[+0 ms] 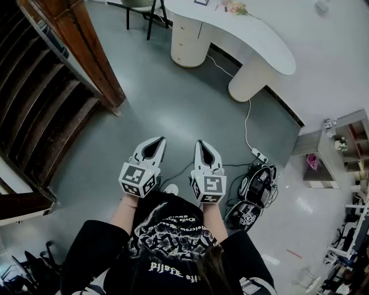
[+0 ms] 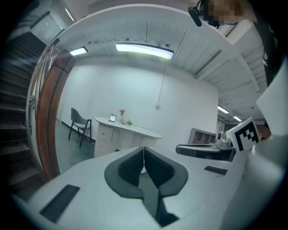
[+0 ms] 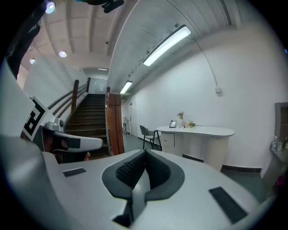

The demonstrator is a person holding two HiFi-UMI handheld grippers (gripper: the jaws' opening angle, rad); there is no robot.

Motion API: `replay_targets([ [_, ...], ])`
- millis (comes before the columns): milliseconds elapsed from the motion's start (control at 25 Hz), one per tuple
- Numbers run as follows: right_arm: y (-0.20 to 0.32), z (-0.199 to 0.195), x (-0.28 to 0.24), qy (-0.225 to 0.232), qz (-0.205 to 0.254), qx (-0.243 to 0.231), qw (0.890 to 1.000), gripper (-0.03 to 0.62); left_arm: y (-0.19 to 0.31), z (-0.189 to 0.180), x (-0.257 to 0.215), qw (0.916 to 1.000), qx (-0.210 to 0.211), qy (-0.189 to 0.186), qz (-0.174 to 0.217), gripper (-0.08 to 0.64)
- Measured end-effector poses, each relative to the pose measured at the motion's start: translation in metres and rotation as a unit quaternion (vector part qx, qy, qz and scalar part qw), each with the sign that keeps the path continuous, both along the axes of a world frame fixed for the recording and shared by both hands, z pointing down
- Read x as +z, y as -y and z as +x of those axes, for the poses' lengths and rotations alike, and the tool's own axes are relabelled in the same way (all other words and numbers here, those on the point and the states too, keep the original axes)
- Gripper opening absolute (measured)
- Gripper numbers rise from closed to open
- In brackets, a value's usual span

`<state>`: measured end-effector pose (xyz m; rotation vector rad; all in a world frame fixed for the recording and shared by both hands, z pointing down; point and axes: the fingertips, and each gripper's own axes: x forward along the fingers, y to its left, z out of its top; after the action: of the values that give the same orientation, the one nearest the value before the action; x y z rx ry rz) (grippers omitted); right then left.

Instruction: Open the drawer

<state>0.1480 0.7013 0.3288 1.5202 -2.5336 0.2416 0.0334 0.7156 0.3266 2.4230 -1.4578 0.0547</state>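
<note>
A white curved desk [image 1: 242,36] stands far ahead across the room, with a stack of drawers [image 1: 186,38] in its left pedestal, all closed. The same desk [image 2: 130,129] and drawers [image 2: 104,136] appear small in the left gripper view, and the desk [image 3: 200,131] with its drawers [image 3: 168,139] shows in the right gripper view. My left gripper [image 1: 155,142] and right gripper [image 1: 203,145] are held side by side in front of the body, well short of the desk. Both are shut with nothing between the pads [image 2: 144,149] [image 3: 145,153].
A wooden staircase [image 1: 40,109] with a brown post [image 1: 86,52] runs along the left. A dark chair [image 1: 141,11] stands left of the desk. A white cable [image 1: 248,124] runs over the grey floor to a power strip, with black bags [image 1: 253,196] at the right.
</note>
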Motion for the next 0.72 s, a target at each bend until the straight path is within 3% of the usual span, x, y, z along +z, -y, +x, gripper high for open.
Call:
replay_targets([
  [400, 0.046, -0.026, 0.017, -0.004, -0.013, 0.01, 1.0, 0.026, 0.051, -0.029, 0.013, 0.9999, 0.013, 0.001, 0.001, 0.025],
  [720, 0.149, -0.051, 0.021, 0.008, -0.023, 0.028, 0.999, 0.026, 0.168, -0.06, 0.016, 0.9996, 0.023, -0.013, -0.01, 0.025],
])
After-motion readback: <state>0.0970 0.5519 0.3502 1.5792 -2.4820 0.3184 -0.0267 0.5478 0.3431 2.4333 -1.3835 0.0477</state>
